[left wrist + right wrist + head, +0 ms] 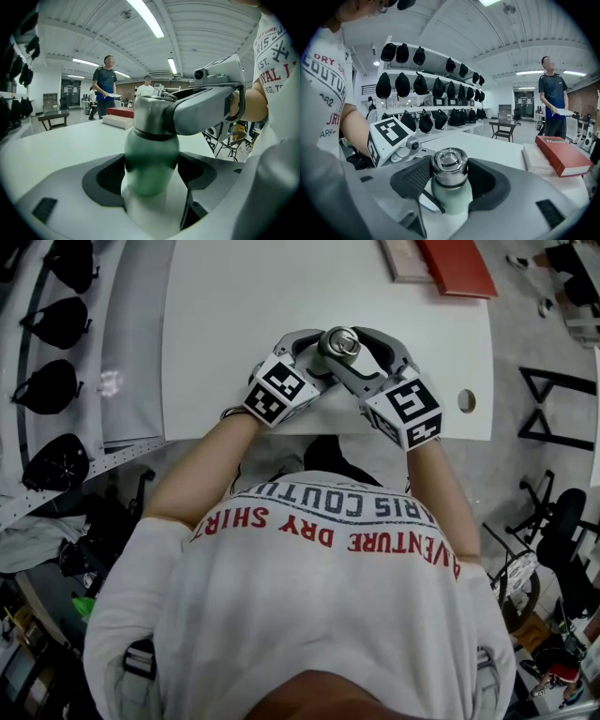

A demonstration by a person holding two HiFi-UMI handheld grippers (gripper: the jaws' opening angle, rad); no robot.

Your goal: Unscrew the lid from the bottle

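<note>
Left tongs (151, 174): clamped on the body of the pale green metal bottle (151, 157), which stands upright on the white bench (234, 315).
Right tongs (449, 180): pinching the brushed-steel screw lid (449, 164), above the left pair.
Risk: the smooth body may slip and the bottle spin with the lid; the pads may skid off the rounded lid.

- My table (234, 315) is white and fills the top middle of the head view.
- White shelves (436, 56) on the left hold rows of dark caps (402, 84).
- Long lights (147, 18) shine on the white ceiling (93, 33).
- The floor (525, 329) at the right is grey.
</note>
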